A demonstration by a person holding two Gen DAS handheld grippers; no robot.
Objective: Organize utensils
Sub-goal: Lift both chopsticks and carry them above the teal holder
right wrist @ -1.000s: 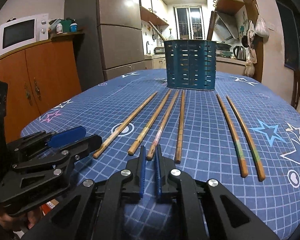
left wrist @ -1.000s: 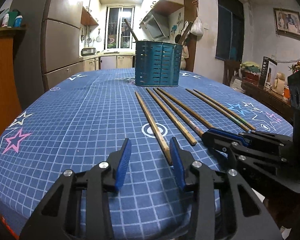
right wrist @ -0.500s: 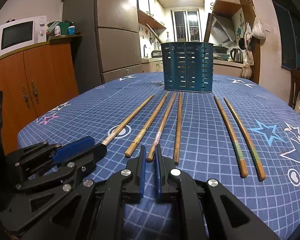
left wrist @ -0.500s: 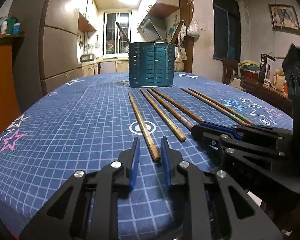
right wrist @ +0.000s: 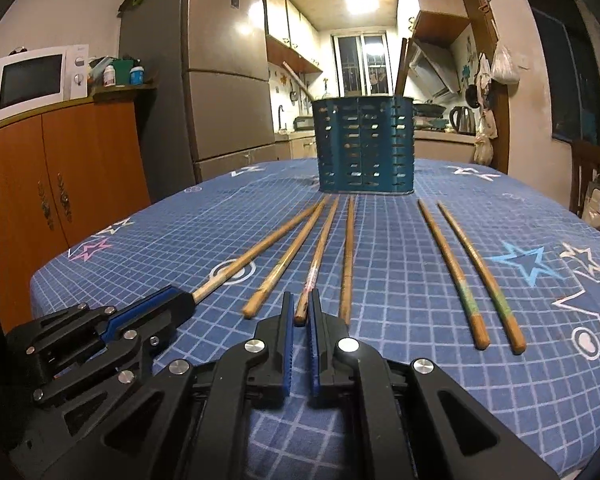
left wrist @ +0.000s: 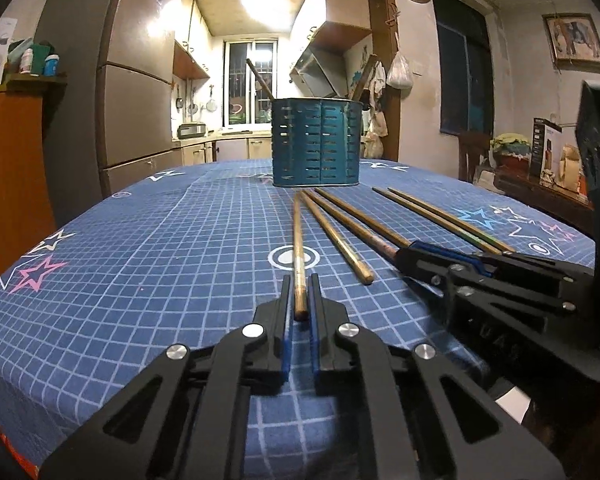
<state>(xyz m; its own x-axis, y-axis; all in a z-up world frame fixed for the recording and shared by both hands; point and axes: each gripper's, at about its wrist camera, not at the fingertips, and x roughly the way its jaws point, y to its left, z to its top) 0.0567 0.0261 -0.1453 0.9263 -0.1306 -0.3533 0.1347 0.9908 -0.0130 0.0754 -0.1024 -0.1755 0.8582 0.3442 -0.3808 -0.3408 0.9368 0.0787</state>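
The table (left wrist: 148, 240), under a blue grid-printed cloth, carries a slotted teal utensil holder (left wrist: 315, 142) at its far side with a couple of sticks already standing in it. In front of it six wooden chopsticks lie fanned out toward the near edge.

The left gripper (left wrist: 299, 300) has its jaws pressed close around the near end of the leftmost chopstick (left wrist: 298, 248), which lies across a white ring mark on the cloth. The right gripper (right wrist: 300, 312) is likewise closed narrowly on the near tip of the red-marked chopstick (right wrist: 318, 256), third from the left; whether the pads grip firmly cannot be told.

Both holds look to be right at the stick ends, so each stick will likely droop or pivot when raised. A good lift would be slow and level, then tip each stick upright before lowering it into the holder, keeping the two grippers from crossing and leaving the neighbouring sticks undisturbed.
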